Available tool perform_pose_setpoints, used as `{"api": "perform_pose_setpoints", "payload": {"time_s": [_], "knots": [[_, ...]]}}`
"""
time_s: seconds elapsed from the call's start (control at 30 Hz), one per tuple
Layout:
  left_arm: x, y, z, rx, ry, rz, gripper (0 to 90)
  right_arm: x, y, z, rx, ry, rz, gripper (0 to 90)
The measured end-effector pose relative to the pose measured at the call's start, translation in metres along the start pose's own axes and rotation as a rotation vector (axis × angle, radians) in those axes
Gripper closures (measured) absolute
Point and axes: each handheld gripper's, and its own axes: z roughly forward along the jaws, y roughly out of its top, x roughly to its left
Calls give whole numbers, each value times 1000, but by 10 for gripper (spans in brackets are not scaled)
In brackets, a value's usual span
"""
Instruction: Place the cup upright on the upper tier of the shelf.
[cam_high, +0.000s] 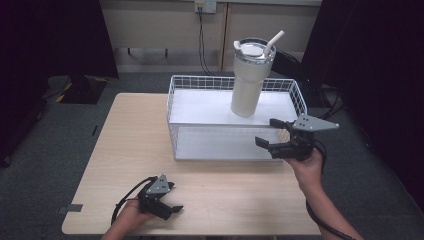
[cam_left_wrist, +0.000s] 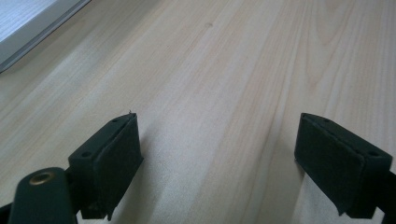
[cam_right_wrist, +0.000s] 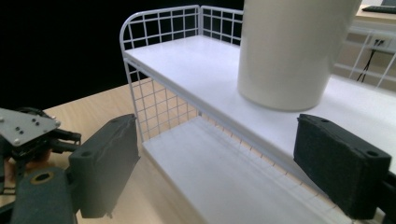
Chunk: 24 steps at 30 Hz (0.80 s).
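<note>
Both jaws spread: right hand-held gripper (cam_high: 274, 132) beside rack (cam_high: 172, 107) edge, left hand-held gripper (cam_high: 169, 198) on bare table (cam_high: 135, 135).

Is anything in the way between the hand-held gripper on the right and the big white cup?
Nothing visible is. The right hand-held gripper is open at the front of the white wire shelf, and the cup stands on the top level just beyond it. That front edge has no wire rail, so the path looks open.

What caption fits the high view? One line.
White tumbler on a wire shelf, open right gripper nearby, left gripper low on the table.
</note>
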Motion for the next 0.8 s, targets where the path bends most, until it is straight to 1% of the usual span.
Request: {"api": "perform_pose_setpoints", "payload": {"time_s": [0.07,0.2,0.3,0.4,0.47,0.67,0.8], "knots": [[0,0,0,0,0,0,139,2,-7,0,10,11,6,137],[0,0,0,0,0,0,139,7,-22,1,32,13,-14,138],[0,0,0,0,0,0,139,8,-33,1,42,30,6,138],[0,0,0,0,0,0,139,10,-45,2,59,40,4,138],[0,0,0,0,0,0,139,11,-50,2,63,37,5,138],[0,0,0,0,0,0,139,14,-73,3,84,41,13,139],[0,0,0,-1,0,0,139,16,-88,5,98,55,24,139]]}}
